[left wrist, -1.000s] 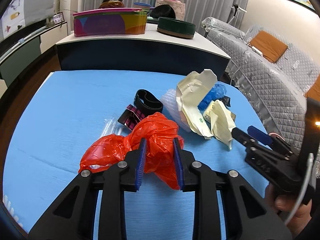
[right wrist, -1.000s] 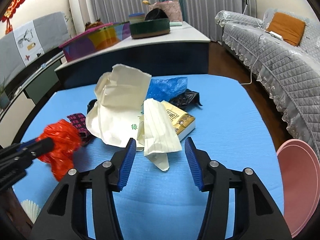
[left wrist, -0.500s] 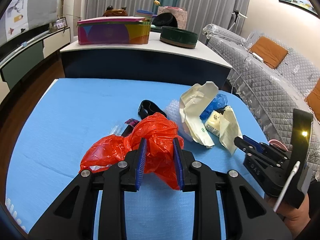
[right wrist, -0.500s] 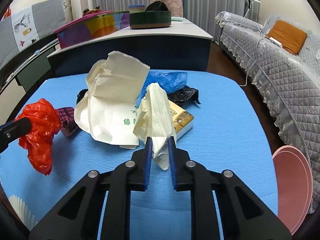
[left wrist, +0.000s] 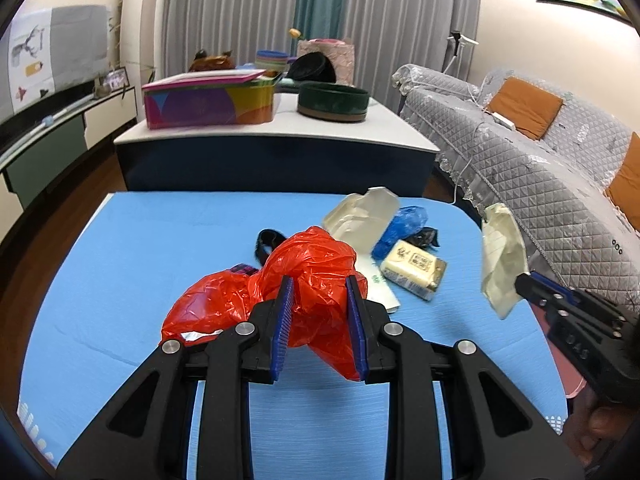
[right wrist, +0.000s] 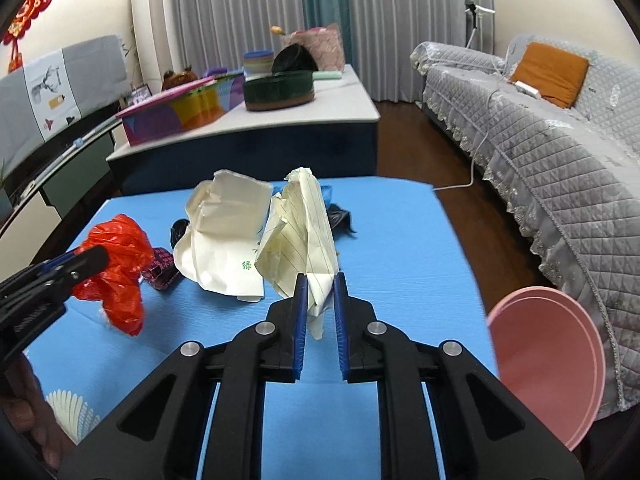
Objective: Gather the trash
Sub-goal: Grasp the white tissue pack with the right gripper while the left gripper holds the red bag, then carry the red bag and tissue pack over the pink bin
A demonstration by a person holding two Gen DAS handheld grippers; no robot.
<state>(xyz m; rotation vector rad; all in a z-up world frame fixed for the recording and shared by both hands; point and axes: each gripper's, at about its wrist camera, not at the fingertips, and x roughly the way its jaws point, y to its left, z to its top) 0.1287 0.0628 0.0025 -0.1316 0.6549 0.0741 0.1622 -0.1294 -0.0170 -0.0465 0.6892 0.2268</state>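
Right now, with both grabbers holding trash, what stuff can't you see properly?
- Left wrist view: the dark patterned wrapper is mostly hidden behind the red plastic bag in the left gripper.
- Right wrist view: the tissue pack is hidden behind the lined paper in the right gripper.
- Right wrist view: the pink bin is cut off by the picture's edge.
- Both views: print on the cream bag is too small.
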